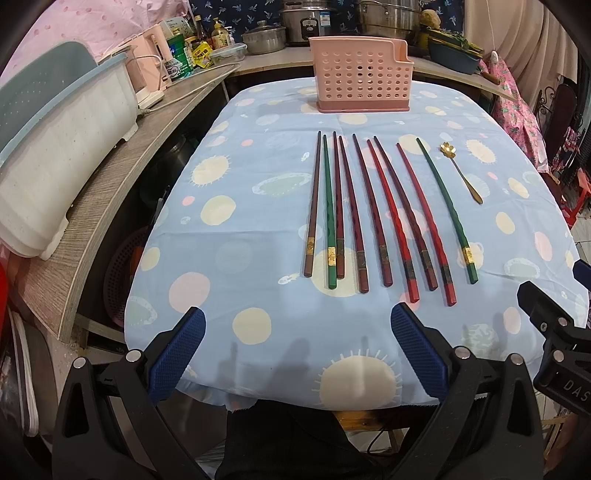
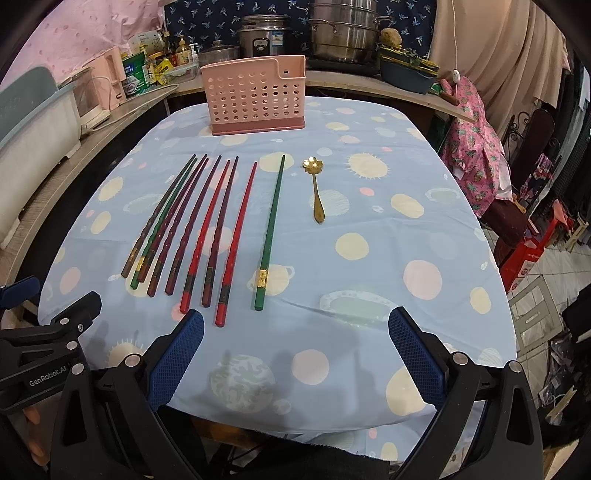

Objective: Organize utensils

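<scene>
Several chopsticks [image 1: 369, 210] [image 2: 207, 229], dark red, bright red and green, lie side by side on the blue patterned tablecloth [image 1: 240, 258] [image 2: 369, 266]. One green chopstick [image 1: 447, 210] [image 2: 271, 232] lies at the right of the row. Right of it rests a small gold spoon [image 1: 460, 171] [image 2: 316, 188] with a flower-shaped bowl. A pink perforated holder [image 1: 360, 79] [image 2: 255, 98] stands upright at the far end of the table. My left gripper [image 1: 297, 321] is open over the near table edge, short of the chopsticks. My right gripper [image 2: 295, 323] is open too, with nothing between its fingers.
A wooden counter [image 1: 110, 177] runs along the left with a white dish rack [image 1: 55, 147], bottles and cans. Steel pots [image 2: 343, 33] and a rice cooker [image 2: 264, 37] stand behind the holder. The right gripper's body [image 1: 554, 332] shows at the left wrist view's right edge.
</scene>
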`<state>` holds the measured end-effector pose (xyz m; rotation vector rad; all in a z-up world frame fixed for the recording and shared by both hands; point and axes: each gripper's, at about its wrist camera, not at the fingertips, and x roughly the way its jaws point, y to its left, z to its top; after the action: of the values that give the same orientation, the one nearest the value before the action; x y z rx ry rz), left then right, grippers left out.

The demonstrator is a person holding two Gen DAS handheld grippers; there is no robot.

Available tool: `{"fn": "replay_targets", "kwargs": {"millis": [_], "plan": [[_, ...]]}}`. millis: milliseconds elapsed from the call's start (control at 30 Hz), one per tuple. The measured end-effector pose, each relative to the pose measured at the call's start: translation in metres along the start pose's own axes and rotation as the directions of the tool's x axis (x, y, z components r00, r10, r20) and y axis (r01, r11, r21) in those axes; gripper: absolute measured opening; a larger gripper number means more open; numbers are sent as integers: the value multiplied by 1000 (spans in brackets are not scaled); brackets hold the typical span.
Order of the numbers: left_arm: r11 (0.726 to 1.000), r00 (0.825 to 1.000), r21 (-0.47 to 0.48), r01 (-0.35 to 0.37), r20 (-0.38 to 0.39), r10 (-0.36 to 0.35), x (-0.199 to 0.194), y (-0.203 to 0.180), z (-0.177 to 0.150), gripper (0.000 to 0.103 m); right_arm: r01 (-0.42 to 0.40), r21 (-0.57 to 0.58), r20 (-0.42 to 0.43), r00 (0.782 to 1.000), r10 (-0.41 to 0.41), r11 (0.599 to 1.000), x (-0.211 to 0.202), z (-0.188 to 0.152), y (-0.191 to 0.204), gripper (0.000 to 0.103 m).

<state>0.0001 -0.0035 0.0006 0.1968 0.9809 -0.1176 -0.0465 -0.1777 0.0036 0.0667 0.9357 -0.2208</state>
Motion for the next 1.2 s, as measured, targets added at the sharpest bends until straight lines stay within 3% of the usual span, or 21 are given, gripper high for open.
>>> {"fn": "replay_targets", "kwargs": {"millis": [800,1100,1200], "plan": [[1000,1000,0,6,13,-6,0,0,3,96,-6,7,9,1000,6,1000,-1,3,-1,96],[986,997,-144,79,6,-79,28,34,13,96,-12,63,31,999,10,998,9,10,-19,96],[981,997,-182,72,1,-73,44,46,17,96,-10,78,36,999,7,997,15,13,-25,96]]}}
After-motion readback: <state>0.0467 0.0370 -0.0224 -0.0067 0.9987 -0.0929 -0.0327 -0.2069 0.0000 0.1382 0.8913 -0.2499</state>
